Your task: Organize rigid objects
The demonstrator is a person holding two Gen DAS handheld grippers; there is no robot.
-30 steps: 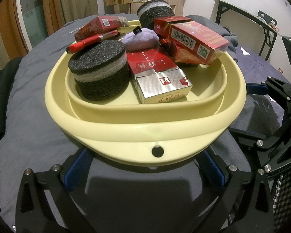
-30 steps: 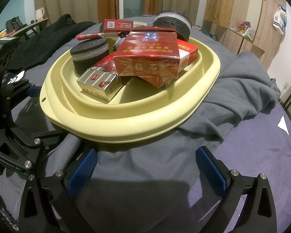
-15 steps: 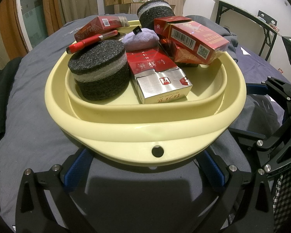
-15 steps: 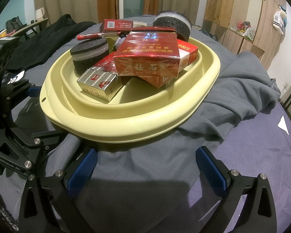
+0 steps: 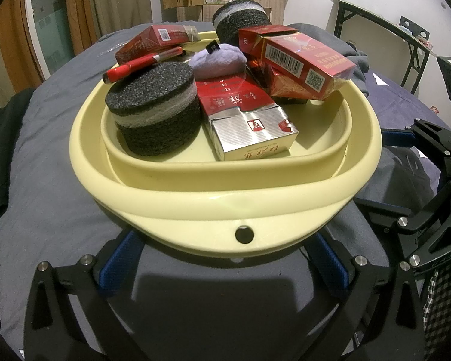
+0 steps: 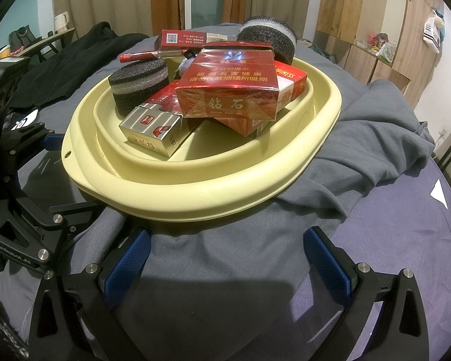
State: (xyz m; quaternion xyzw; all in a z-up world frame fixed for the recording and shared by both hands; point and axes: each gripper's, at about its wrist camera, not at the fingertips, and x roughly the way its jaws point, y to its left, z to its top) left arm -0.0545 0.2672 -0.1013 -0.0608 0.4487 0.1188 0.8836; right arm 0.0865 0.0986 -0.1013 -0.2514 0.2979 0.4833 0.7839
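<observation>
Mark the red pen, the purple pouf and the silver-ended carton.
red pen (image 5: 141, 64), left wrist view, middle of its barrel.
purple pouf (image 5: 218, 61), left wrist view, centre of its top.
silver-ended carton (image 5: 252, 134), left wrist view, its silver end face.

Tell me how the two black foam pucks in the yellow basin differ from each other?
The near foam puck sits low inside the yellow basin, at its left; the far foam puck perches high at the back edge. A red pen rests on the near one; nothing lies on the far one. Both are round black foam with a pale grey band.
</observation>
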